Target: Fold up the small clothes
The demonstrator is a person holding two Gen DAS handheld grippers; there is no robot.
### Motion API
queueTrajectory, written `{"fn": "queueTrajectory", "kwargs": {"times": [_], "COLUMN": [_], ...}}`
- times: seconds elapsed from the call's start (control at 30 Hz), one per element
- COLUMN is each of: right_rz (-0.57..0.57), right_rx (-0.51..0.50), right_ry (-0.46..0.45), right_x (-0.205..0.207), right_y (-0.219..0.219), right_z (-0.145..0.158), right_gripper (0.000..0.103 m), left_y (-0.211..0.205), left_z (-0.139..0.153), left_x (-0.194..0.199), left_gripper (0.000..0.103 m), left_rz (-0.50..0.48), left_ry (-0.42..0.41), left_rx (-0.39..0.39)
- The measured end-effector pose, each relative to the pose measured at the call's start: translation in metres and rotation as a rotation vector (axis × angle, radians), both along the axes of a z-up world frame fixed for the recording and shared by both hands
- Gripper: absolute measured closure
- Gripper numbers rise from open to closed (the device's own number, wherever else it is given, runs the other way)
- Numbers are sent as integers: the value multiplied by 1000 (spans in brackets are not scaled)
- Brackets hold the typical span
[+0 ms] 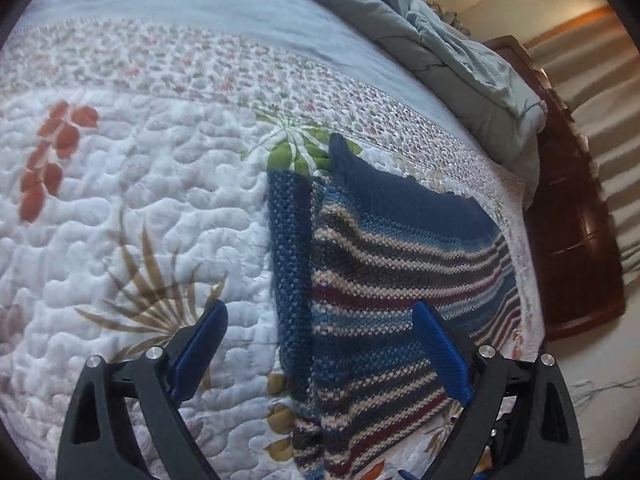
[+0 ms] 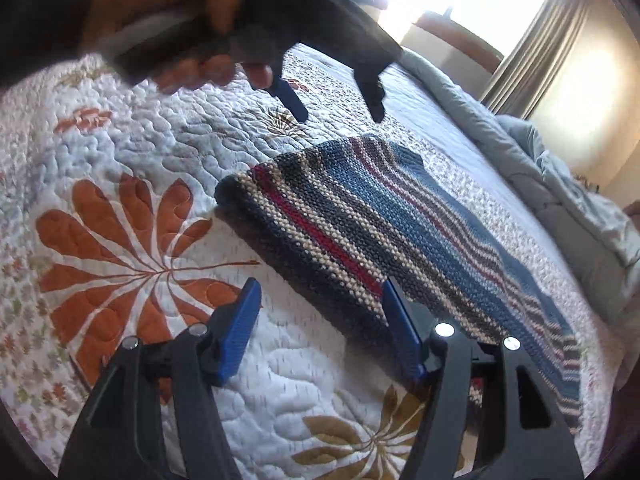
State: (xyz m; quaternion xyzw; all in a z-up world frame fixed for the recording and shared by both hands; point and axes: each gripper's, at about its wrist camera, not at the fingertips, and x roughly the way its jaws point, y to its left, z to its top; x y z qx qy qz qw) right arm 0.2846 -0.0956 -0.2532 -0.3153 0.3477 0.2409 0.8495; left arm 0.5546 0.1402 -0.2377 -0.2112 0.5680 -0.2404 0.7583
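A small striped knit sweater [image 1: 384,280] in blue, grey, cream and red lies folded on the quilted bedspread [image 1: 140,200]; it also shows in the right wrist view [image 2: 360,224]. My left gripper [image 1: 320,312] is open and empty, hovering above the sweater's left edge. It shows from outside in the right wrist view [image 2: 340,114], held in a hand above the sweater's far end. My right gripper [image 2: 320,284] is open and empty, just above the sweater's near edge.
A grey-blue duvet [image 1: 460,48] is bunched along the far side of the bed [image 2: 568,184]. A dark wooden bed frame [image 1: 576,224] borders the bed's right edge. A bright window with curtains [image 2: 532,40] stands behind.
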Motion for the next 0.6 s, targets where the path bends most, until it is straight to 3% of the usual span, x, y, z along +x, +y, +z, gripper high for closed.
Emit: {"fn": "queueTrajectory", "kwargs": {"times": [0.27, 0.4, 0.6], "right_rz": [50, 41, 2], "right_rx": [-221, -271, -277], "right_ry": [-111, -185, -211], "right_x": [-5, -2, 26], "right_y": [38, 47, 64], "right_z": [-30, -36, -40], "right_gripper": [35, 33, 31], "left_y": [-8, -14, -29], "left_z": [-32, -42, -33], "left_x": [46, 59, 74], "left_gripper": [9, 7, 7], "left_rz": [9, 3, -55], "left_ry": [89, 112, 101], "left_rx": [-100, -115, -144]}}
